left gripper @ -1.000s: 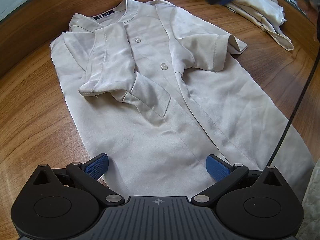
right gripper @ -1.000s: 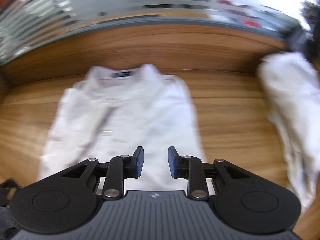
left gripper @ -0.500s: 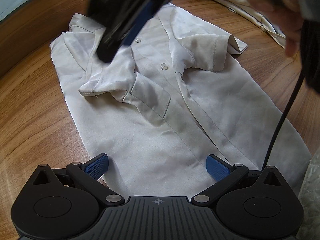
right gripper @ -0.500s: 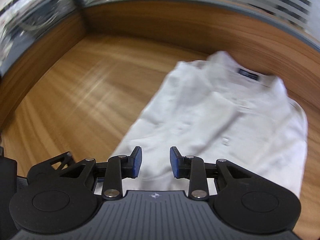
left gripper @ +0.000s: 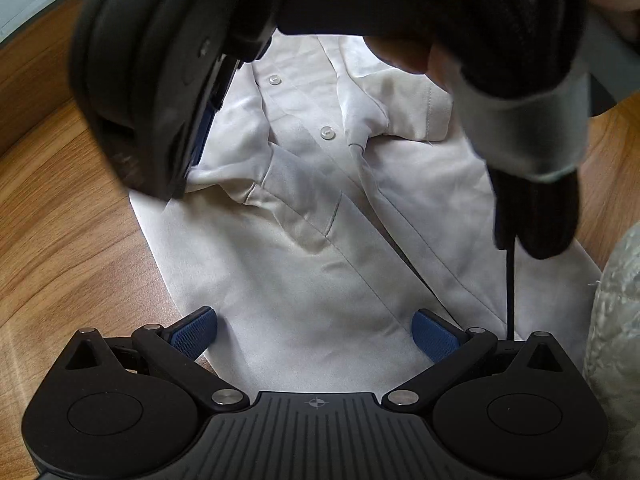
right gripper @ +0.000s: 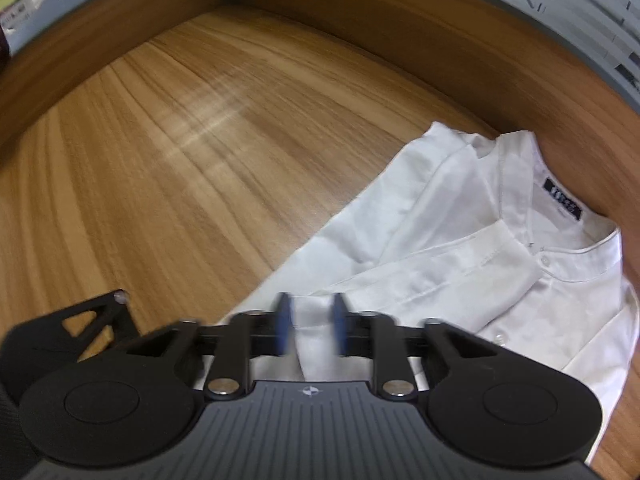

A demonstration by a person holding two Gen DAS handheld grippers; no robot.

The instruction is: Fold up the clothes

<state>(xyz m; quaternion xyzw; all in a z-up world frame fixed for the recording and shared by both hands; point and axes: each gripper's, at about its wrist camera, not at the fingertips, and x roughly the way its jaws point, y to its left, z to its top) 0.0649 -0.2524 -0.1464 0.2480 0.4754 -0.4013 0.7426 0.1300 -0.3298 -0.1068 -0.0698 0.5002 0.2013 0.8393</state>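
In the left wrist view, bare table (left gripper: 60, 216) fills the left edge, and the right gripper (left gripper: 188, 128) comes down at upper left onto the folded-in left sleeve (left gripper: 248, 148). The shirt (left gripper: 312, 280) lies face up across the centre, both sleeves turned in over the buttoned front, its hem at the bottom. There the left gripper (left gripper: 314, 334) hangs over the hem with jaws wide apart, holding nothing. In the right wrist view the right gripper (right gripper: 308, 328) has sleeve cloth between its pads, jaws narrow but blurred; whether they pinch, I cannot tell. Judging by this, the sleeve is being seized; grip only its top layer and keep the body flat.
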